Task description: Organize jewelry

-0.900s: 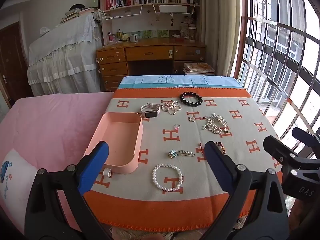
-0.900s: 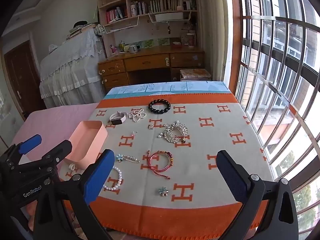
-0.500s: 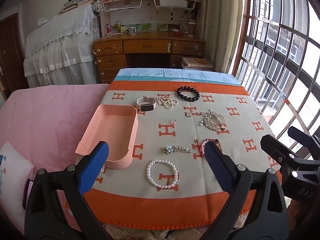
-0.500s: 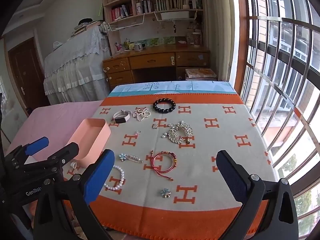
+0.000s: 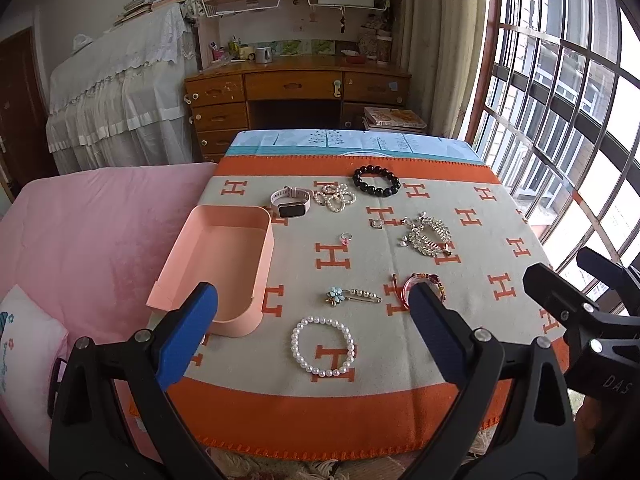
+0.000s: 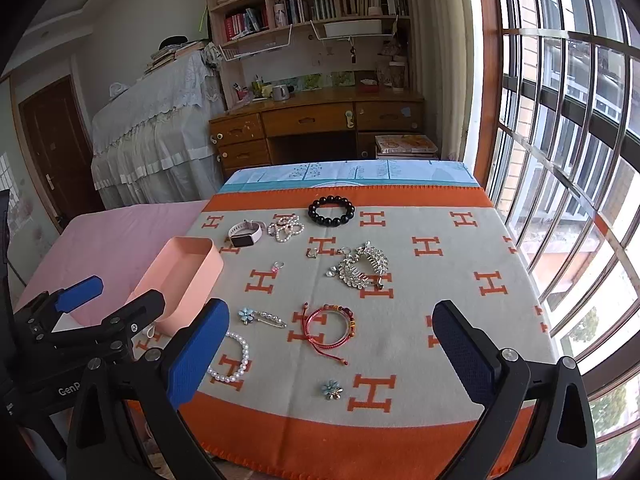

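Observation:
Jewelry lies spread on an orange and grey cloth (image 5: 400,412). A pearl bracelet (image 5: 322,346) lies nearest, with a flower pin (image 5: 352,295), a red cord bracelet (image 6: 330,326), a crystal comb (image 5: 427,237), a black bead bracelet (image 5: 376,180), a pearl knot (image 5: 335,197), a watch (image 5: 290,202) and small rings (image 5: 346,237) beyond. An empty pink box (image 5: 224,264) stands at the cloth's left edge. My left gripper (image 5: 312,334) is open above the near edge, around the pearl bracelet. My right gripper (image 6: 332,360) is open and empty above the near right part.
A pink bed cover (image 5: 92,224) lies left of the cloth. A small flower brooch (image 6: 331,389) lies near the front edge. A wooden desk (image 5: 296,92) and bookshelf stand behind. Barred windows (image 5: 560,120) run along the right.
Both grippers have moved slightly forward and lower towards the cloth, so the jewelry looks nearer. Both stay open and empty.

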The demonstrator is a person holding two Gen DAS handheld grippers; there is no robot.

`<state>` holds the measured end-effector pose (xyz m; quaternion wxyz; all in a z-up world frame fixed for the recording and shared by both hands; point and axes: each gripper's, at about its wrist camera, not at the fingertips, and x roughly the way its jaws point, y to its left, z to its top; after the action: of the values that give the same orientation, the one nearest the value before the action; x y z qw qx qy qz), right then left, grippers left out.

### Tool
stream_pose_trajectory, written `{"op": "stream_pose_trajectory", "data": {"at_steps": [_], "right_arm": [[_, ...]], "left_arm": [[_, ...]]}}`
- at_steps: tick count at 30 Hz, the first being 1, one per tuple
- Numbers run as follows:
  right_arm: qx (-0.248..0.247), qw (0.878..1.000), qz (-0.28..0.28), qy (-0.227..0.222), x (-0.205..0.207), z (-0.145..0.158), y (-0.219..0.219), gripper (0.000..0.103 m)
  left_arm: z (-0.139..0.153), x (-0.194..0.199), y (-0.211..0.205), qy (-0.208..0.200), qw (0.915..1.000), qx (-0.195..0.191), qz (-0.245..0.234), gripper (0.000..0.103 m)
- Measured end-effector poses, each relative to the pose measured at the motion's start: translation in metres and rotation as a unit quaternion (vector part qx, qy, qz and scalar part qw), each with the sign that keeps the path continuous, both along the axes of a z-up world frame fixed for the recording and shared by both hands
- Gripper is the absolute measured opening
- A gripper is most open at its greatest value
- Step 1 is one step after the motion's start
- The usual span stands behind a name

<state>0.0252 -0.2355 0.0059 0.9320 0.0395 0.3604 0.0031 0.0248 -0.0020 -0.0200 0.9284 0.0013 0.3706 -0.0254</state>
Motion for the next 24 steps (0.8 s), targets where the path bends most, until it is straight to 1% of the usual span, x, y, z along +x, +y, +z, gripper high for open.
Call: {"op": "stream_pose_trajectory", "data": {"at_steps": [10, 24], "right_arm": [[0.003, 1.0, -0.001, 0.001, -0.001, 0.002, -0.002, 0.103], [0.005, 1.0, 0.004, 0.008, 0.008, -0.008, -0.002, 0.103]], "left_arm": [[-0.001, 0.004, 0.0, 0.005, 1.0, -0.002, 0.0, 0.096], [-0.006, 0.008, 0.002, 0.009, 0.9999, -0.004, 0.002, 0.096]]}}
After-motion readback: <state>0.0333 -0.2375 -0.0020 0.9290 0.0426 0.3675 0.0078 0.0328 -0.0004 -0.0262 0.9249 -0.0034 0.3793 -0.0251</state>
